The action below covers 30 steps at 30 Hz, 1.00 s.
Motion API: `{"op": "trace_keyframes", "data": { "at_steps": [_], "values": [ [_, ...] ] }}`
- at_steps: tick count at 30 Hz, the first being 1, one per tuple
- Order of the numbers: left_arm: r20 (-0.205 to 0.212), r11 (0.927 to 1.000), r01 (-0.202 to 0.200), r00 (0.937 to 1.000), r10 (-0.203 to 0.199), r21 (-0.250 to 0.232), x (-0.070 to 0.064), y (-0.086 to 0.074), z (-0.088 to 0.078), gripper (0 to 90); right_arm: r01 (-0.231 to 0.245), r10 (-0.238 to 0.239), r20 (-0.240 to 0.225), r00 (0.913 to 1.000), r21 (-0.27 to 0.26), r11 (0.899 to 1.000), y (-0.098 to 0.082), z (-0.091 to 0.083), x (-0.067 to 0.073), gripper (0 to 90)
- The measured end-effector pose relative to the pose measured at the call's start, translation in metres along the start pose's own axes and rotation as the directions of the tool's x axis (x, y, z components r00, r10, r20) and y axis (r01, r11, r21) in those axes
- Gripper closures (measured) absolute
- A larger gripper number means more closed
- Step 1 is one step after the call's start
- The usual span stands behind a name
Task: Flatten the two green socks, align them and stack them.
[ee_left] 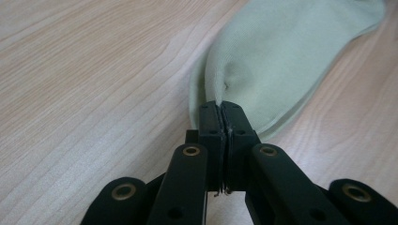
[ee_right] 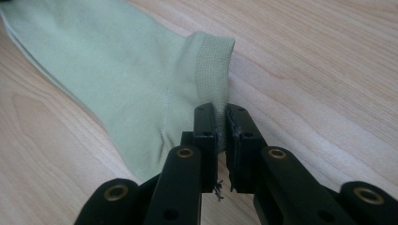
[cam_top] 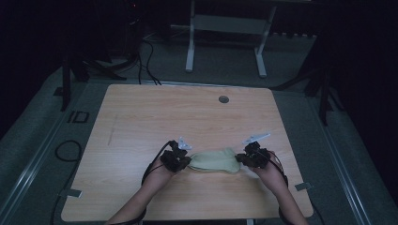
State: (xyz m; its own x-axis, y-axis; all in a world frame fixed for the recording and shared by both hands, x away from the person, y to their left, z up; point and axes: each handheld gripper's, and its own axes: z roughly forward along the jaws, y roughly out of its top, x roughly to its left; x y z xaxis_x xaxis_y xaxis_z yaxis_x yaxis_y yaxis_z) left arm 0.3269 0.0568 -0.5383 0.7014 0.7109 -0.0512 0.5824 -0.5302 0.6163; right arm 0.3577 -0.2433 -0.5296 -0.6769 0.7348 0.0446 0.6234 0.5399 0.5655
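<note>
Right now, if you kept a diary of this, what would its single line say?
scene: pale green sock flat on wooden table | left gripper: shut on sock's rounded end | right gripper: shut on ribbed cuff end

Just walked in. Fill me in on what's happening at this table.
A person at a wooden table holds a gripper in each hand, and both are shut on a pale green sock lying flat on the table between them. The left gripper pinches one end of the sock. The right gripper pinches the other end, at the ribbed cuff. The sock is stretched out between the two grippers, near the person's edge of the table.
</note>
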Motion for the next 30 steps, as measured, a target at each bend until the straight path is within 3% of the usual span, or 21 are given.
{"op": "trace_keyframes", "data": {
  "at_steps": [12, 17, 23, 26, 30],
  "values": [
    [0.017, 0.9996, 0.025, 0.9995, -0.025, 0.014, 0.001, -0.007, 0.008, 87.2, -0.017, 0.018, -0.004, 0.9998, 0.017, 1.0, -0.005, 0.011, -0.003, 81.1],
    [0.03, 0.9989, 0.039, 0.9988, -0.039, -0.024, 0.001, -0.003, -0.003, 73.9, -0.008, 0.008, 0.002, 1.0, 0.004, 1.0, -0.001, 0.004, 0.0, 73.0],
    [0.001, 0.995, 0.046, 0.9989, -0.046, -0.088, 0.0, 0.003, -0.022, 67.4, 0.016, -0.017, -0.018, 0.9997, -0.049, 0.999, 0.005, -0.013, 0.011, 68.8],
    [0.006, 0.9934, 0.027, 0.9996, -0.027, -0.111, -0.007, 0.007, -0.026, 70.5, 0.028, -0.03, -0.027, 0.9992, -0.06, 0.998, 0.007, -0.017, 0.017, 69.4],
    [0.029, 0.9956, -0.004, 0.9996, 0.007, -0.094, -0.018, 0.011, -0.018, 78.6, 0.029, -0.032, -0.052, 0.9982, -0.056, 0.998, 0.005, -0.013, 0.024, 75.2]
  ]
}}
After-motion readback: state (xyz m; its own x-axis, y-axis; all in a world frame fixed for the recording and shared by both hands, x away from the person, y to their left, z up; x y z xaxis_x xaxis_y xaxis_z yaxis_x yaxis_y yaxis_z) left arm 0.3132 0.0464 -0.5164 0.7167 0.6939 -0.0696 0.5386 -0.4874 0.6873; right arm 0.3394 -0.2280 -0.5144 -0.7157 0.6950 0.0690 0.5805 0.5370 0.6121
